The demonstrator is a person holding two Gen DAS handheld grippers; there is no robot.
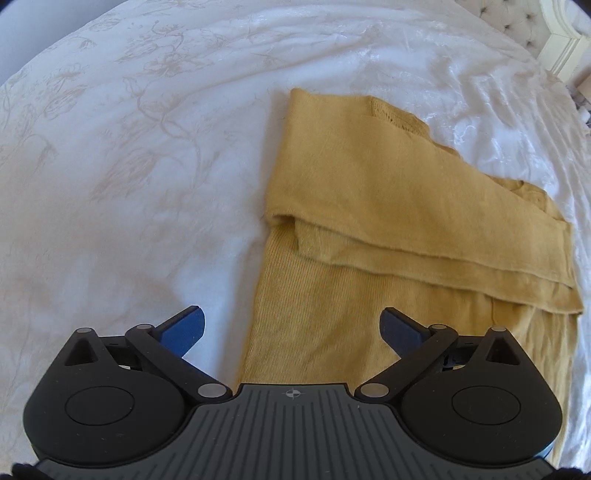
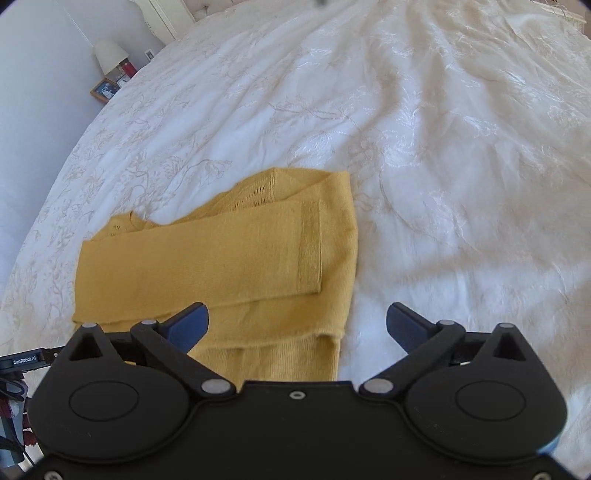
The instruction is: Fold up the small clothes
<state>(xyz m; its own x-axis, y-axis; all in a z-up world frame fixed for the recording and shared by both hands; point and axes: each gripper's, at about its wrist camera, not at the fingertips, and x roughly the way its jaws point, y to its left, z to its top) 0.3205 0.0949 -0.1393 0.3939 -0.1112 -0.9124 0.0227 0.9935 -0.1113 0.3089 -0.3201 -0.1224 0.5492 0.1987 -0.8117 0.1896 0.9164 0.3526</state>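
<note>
A mustard-yellow knit sweater lies flat on the white bedspread, its sleeves folded across the body. It also shows in the right wrist view, where a sleeve cuff lies near its right edge. My left gripper is open and empty, above the sweater's lower left edge. My right gripper is open and empty, above the sweater's lower right edge. Neither touches the cloth as far as I can see.
The white embroidered bedspread spreads all around the sweater and also fills the right wrist view. A tufted headboard is at the far right. A nightstand with a lamp and a picture frame stands beyond the bed's left edge.
</note>
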